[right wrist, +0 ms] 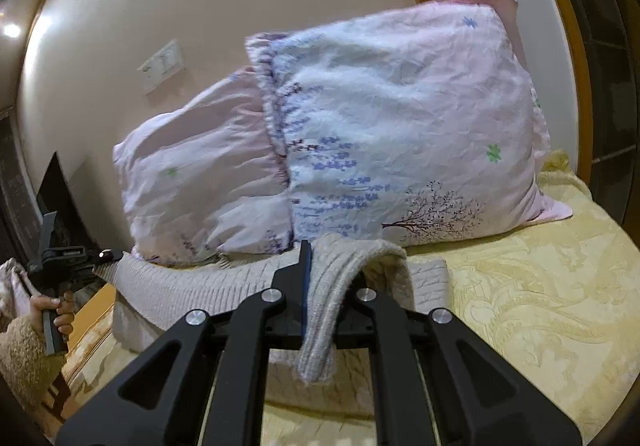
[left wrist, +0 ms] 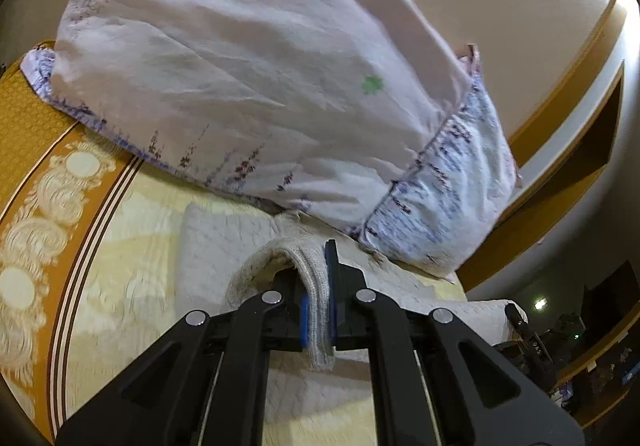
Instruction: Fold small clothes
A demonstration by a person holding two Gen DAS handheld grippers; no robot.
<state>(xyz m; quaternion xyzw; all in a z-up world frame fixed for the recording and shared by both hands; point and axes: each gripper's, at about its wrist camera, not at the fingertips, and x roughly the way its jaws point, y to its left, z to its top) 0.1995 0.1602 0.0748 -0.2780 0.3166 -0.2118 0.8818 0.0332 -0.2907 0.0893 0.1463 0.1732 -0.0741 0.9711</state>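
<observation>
Left gripper (left wrist: pixel 318 298) clamps tight on the knit garment's (left wrist: pixel 280 262) ribbed edge, and right gripper (right wrist: pixel 320 294) pinches another edge. Both lift it above the bed (right wrist: pixel 520 286), before the pillows (right wrist: pixel 400 126).

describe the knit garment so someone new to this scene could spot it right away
Start at the yellow patterned bedspread and the two floral pillows at its head. Directly in front of them lies the cream ribbed knit garment, one edge pinched in each gripper. It is the only plain, unprinted fabric there.
</observation>
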